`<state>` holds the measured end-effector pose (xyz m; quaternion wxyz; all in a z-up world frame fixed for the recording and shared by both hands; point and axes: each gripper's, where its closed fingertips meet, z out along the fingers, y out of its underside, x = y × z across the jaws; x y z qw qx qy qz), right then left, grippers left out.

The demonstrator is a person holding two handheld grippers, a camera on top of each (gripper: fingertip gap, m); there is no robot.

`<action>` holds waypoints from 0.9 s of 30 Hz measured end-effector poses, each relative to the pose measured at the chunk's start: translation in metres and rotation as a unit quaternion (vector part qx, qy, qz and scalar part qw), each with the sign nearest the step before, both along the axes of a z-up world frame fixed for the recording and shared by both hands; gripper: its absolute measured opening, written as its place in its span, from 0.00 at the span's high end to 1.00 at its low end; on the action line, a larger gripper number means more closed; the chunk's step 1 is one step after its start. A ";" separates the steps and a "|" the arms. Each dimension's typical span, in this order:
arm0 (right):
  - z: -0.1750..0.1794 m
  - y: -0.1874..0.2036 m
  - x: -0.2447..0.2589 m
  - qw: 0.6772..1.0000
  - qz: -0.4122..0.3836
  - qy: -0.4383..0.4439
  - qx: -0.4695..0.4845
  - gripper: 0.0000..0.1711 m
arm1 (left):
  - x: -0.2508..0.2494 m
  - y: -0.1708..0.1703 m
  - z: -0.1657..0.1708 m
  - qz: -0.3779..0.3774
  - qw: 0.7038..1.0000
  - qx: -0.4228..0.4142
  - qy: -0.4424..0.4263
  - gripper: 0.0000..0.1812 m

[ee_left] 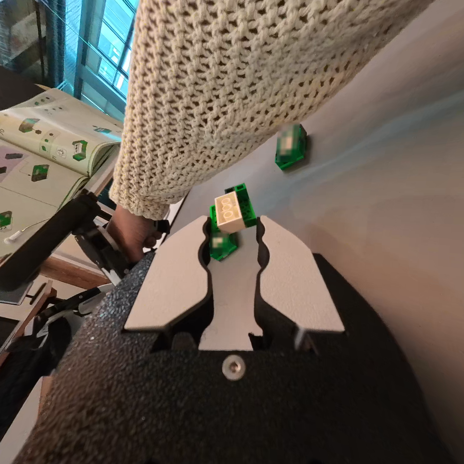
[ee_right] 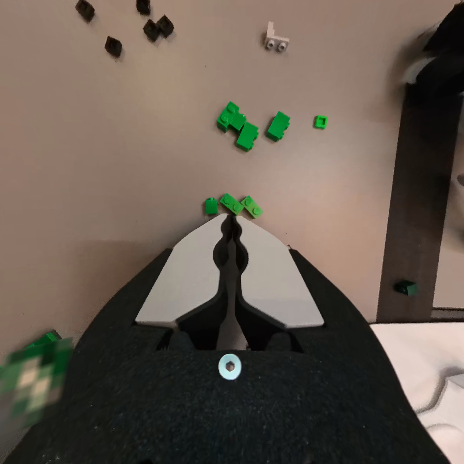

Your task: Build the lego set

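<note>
In the left wrist view my left gripper (ee_left: 233, 222) is shut on a green and white lego assembly (ee_left: 229, 213). A white brick shows its underside, with green parts beside and below it, and both fingertips rest against its sides. Another green piece (ee_left: 291, 148) lies farther off on the grey table (ee_left: 364, 238). In the right wrist view my right gripper (ee_right: 231, 218) is shut, and nothing shows between its pads. Its tip sits at the near corner of a green two-stud plate (ee_right: 231, 204), which lies between a small green brick (ee_right: 211, 206) and a second green plate (ee_right: 251, 207).
Farther off lie a cluster of green bricks (ee_right: 238, 125), a green brick (ee_right: 277, 126), a small green tile (ee_right: 320, 122), several black pieces (ee_right: 153, 27) and a white bracket (ee_right: 276, 37). An open instruction booklet (ee_left: 50, 150) lies at left. A knitted sleeve (ee_left: 226, 100) crosses above the table. Some 25 cm of space lies between my two pairs of fingers. The green brick (ee_right: 277, 126) is about 7 cm from my right fingertips and 30 cm from my left.
</note>
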<state>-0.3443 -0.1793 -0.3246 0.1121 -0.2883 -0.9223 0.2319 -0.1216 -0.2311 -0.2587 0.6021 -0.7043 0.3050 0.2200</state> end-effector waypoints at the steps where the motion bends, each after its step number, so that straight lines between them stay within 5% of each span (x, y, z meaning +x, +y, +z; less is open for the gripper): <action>1: 0.000 0.000 0.002 1.000 0.008 0.004 0.001 1.00 | 0.000 0.000 -0.001 0.001 1.000 -0.002 0.000 0.81; 11: 0.015 0.014 0.006 0.996 0.008 0.064 0.058 0.95 | -0.006 0.001 0.000 0.006 0.998 -0.007 -0.057 0.81; 21: 0.014 0.013 -0.018 0.963 0.170 0.071 0.199 0.93 | -0.005 0.002 -0.005 0.005 0.999 -0.020 -0.040 0.81; 27: 0.009 0.005 -0.017 0.963 0.203 0.017 0.179 0.93 | -0.004 0.002 -0.003 0.004 0.999 -0.017 -0.040 0.81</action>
